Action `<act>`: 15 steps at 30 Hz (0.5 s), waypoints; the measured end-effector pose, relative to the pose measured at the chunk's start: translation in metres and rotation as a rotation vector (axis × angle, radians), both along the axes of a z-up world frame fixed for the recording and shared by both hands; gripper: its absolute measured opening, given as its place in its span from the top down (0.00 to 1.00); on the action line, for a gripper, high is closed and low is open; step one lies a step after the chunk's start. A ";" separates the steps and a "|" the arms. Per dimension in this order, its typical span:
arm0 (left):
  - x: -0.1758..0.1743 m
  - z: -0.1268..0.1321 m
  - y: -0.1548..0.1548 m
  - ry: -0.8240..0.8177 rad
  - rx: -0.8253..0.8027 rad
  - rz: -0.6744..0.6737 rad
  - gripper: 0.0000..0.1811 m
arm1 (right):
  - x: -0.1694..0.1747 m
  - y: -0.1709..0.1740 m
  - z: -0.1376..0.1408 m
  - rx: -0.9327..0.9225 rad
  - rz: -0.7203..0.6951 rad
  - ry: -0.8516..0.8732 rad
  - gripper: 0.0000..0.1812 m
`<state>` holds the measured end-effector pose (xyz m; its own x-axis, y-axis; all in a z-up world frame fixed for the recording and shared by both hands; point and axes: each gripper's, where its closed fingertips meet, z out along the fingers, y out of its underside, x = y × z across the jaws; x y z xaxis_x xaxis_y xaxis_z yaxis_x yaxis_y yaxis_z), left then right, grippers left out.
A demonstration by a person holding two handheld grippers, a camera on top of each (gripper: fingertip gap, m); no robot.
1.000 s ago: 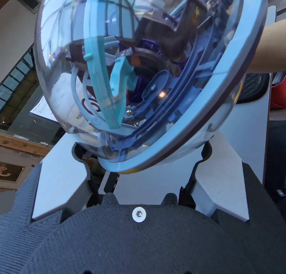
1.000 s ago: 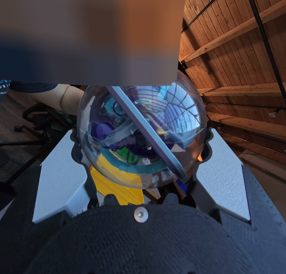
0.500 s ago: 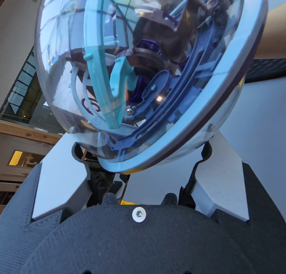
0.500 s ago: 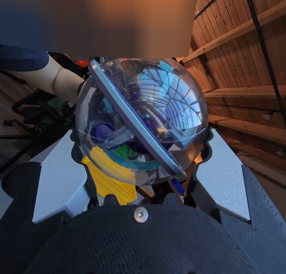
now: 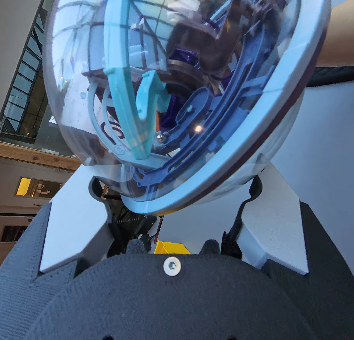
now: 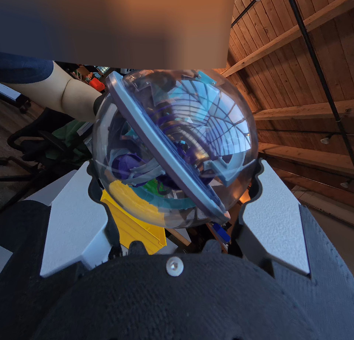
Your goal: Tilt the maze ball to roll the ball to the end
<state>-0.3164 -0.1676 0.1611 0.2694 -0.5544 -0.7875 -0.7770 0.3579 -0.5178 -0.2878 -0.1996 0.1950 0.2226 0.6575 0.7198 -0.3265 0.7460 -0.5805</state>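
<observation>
The maze ball (image 5: 172, 93) is a clear sphere with a grey-blue equator band and teal, blue and purple tracks inside. It is held up in the air and tilted. A small steel ball (image 5: 160, 137) sits on a blue track beside the foot of a teal arch. My left gripper (image 5: 175, 192) is shut on the sphere's lower part, with its white fingers (image 5: 76, 206) against both sides. In the right wrist view the sphere (image 6: 174, 150) sits between my right gripper (image 6: 174, 179), which is shut on it too. The steel ball is not visible there.
A yellow bin (image 6: 138, 233) lies below the sphere and also shows in the left wrist view (image 5: 172, 248). A person's bare arm (image 6: 76, 100) reaches in from the left. An office chair (image 6: 38, 139) stands behind. Wooden ceiling beams (image 6: 287, 43) are to the right.
Both grippers have turned the sphere: in the right wrist view its equator band stands steeper and the sphere sits higher. The steel ball has stayed by the foot of the teal arch.
</observation>
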 end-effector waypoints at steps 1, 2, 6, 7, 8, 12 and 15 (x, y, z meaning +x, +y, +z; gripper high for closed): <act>0.000 -0.001 0.001 0.004 0.000 0.000 0.14 | 0.000 0.002 -0.001 -0.001 -0.004 0.000 0.14; 0.001 -0.002 0.003 0.007 0.002 -0.002 0.14 | 0.001 0.003 -0.002 0.001 -0.009 0.000 0.14; 0.005 -0.005 0.006 0.004 0.010 -0.017 0.14 | 0.005 0.005 -0.005 0.013 -0.027 -0.002 0.14; 0.006 -0.006 0.007 0.003 0.011 -0.022 0.14 | 0.006 0.005 -0.006 0.016 -0.028 -0.001 0.14; 0.007 -0.006 0.007 0.002 0.014 -0.026 0.14 | 0.007 0.005 -0.006 0.019 -0.030 0.001 0.14; 0.010 -0.006 0.007 0.007 0.040 -0.035 0.14 | 0.009 0.005 -0.007 0.040 -0.044 0.000 0.13; 0.011 -0.006 0.007 0.003 0.051 -0.042 0.14 | 0.010 0.004 -0.007 0.053 -0.053 -0.005 0.13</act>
